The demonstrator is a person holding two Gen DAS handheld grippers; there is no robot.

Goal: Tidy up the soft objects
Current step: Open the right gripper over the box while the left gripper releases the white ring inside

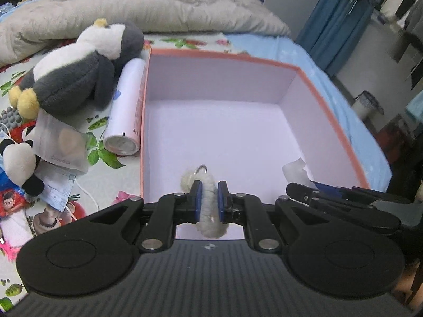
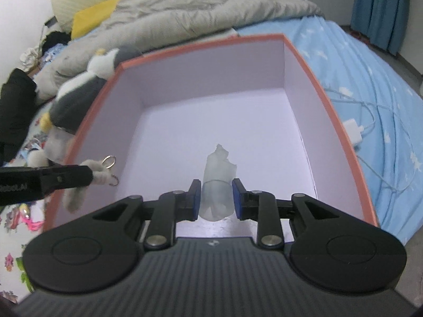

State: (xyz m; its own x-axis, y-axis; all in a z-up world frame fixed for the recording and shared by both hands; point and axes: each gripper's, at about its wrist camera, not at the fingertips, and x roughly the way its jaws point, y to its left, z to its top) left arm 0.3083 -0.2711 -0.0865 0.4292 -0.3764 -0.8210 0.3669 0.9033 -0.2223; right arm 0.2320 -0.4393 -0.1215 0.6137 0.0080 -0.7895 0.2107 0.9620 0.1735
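above the open box [image 1: 327,111], over its near edge: my left gripper [image 1: 209,202] has its fingers [image 1: 197,201] pinching a woolly cream keychain toy [image 1: 210,222], whose metal ring [image 1: 200,170] pokes out ahead. my right gripper [image 2: 216,198] carries a soft translucent white bundle [image 2: 217,185] between its fingers [image 2: 237,198], which are slightly spread and barely touch it. both soft things hang over the bare box floor, none yet lying in it. step in hand, as i judge: depositing. next calls for lowering a little, parting both fingers fully, then fetching the plush penguin [image 1: 79,68] from the bed [image 1: 267,45].
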